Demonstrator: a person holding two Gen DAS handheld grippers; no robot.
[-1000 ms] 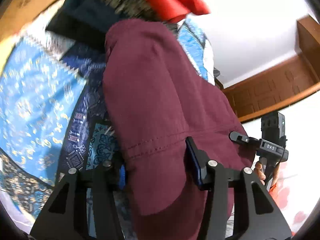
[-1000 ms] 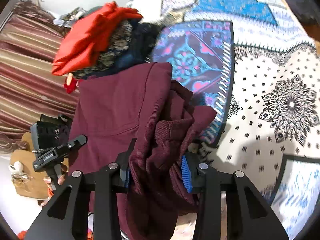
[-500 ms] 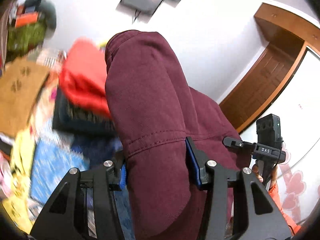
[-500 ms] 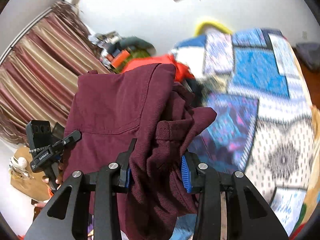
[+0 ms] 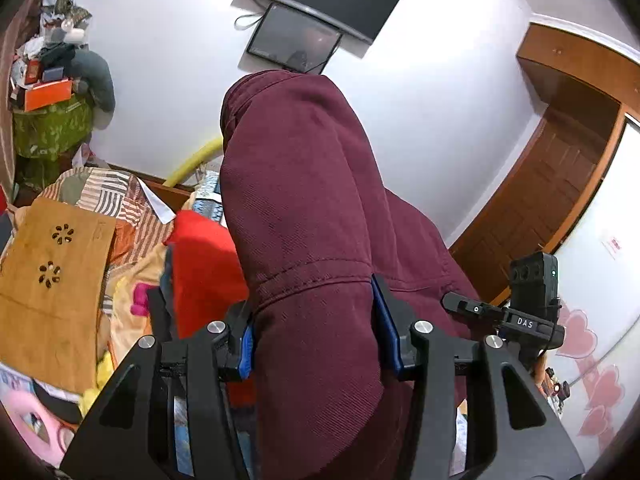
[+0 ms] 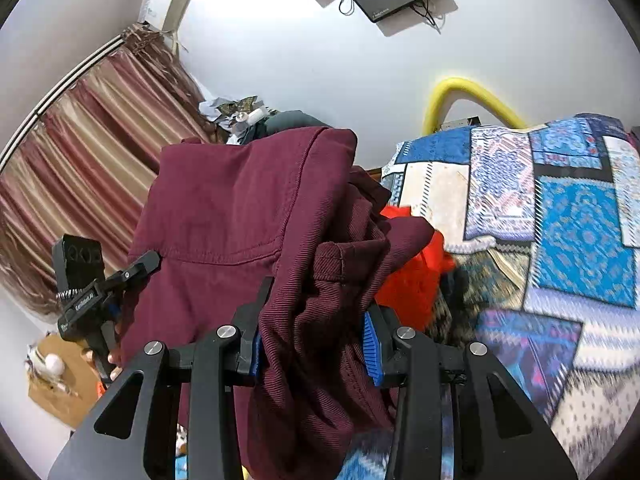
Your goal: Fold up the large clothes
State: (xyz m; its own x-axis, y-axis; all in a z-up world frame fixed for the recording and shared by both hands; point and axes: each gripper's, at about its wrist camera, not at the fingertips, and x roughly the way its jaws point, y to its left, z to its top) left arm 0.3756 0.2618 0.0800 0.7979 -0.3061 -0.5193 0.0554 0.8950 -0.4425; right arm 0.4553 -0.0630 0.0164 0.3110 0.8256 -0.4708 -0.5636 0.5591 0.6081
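Now maroon garment (image 5: 304,208) hangs lengthwise between both hand-held grippers.

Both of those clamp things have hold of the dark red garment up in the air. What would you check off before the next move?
1. Left gripper clamped on the maroon garment: ok, cloth fills the jaws.
2. Right gripper clamped on the same garment: ok, a bunched fold sits between the pads.
3. Garment spread flat between the grippers: not ok, it is bunched at the right gripper.
4. Bottom hem clear of the bed: cannot tell, it hangs out of view.
5. Free space on the patterned bedspread: ok to the right; the red clothes pile lies close by.
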